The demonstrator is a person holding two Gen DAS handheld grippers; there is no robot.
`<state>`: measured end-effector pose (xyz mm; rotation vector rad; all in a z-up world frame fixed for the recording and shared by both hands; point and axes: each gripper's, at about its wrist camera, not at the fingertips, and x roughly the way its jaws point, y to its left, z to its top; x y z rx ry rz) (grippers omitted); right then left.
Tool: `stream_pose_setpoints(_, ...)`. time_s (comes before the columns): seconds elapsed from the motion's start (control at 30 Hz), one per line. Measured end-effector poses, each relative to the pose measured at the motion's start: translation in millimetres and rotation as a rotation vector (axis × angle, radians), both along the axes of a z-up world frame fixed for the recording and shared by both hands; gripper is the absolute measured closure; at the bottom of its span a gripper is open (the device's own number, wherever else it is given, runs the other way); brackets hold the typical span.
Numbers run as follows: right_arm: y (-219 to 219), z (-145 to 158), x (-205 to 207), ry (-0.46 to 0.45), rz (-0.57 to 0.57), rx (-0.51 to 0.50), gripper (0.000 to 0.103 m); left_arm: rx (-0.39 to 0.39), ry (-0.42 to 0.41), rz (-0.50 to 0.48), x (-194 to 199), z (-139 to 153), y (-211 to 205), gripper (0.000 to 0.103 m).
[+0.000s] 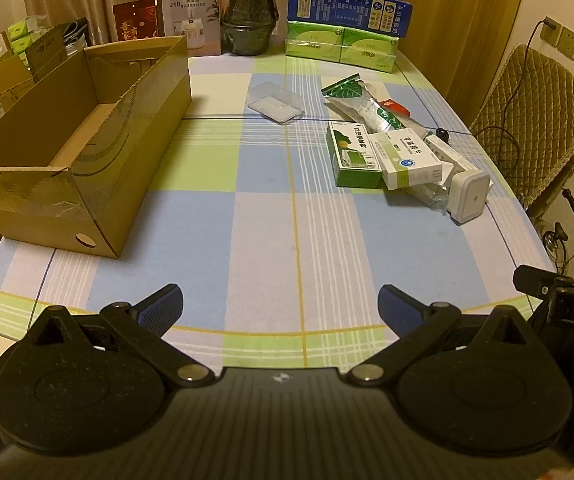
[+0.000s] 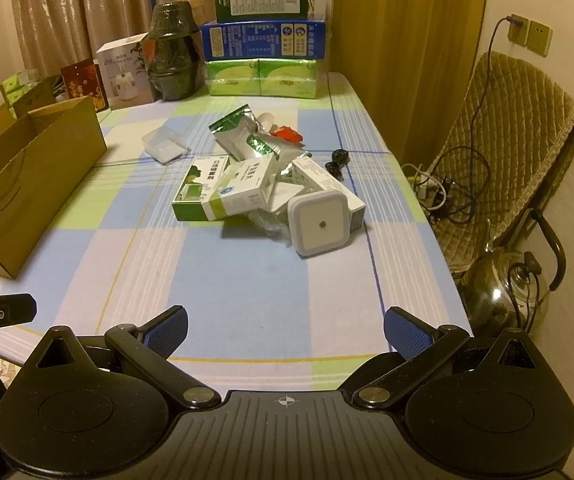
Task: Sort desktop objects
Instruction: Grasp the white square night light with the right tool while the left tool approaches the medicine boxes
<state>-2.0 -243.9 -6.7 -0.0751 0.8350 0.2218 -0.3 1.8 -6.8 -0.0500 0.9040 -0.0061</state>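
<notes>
Both the left gripper [image 1: 281, 304] and the right gripper [image 2: 285, 328] were held wide open and empty above the table's near edge, presumably poised for a first pick. The jumbled boxes [image 2: 223, 192] and night light [image 2: 319, 224] were heaped mid-table, well apart from the open cardboard box [image 1: 67, 152], seemingly their destination.

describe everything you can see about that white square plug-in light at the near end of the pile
The white square night light is a rounded-corner cube of matte plastic, its flat front face bordered by a paler rim with a small dark dot at the centre. It sits tilted on the checked tablecloth, face toward the cameras, at the near right end of the pile. It leans against crinkled clear packaging and a long white box behind it. No hand-held gripper touches it. Its back is hidden.
</notes>
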Motion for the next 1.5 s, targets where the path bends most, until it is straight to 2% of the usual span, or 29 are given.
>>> stream_pose_setpoints(0.77,-12.8,-0.7,15.1,-0.028,-0.004,0.011,0.002,-0.006,0.005,0.001,8.4,-1.1,-5.7,0.001)
stream_pose_setpoints(1.1,-32.5,4.9,50.8,-0.087,0.023,0.006,0.002,-0.011,-0.018,-0.026,42.5,5.7,-21.1,0.001)
stream_pose_setpoints(1.33,-35.2,-1.0,85.3,-0.115,0.129,-0.031,0.002,-0.011,-0.028,-0.061,80.3,3.4,-36.0,0.001)
stream_pose_setpoints(1.5,-35.2,-15.7,111.2,-0.084,0.179,-0.048,0.002,-0.018,-0.021,-0.098,109.1,-5.1,-49.1,0.001)
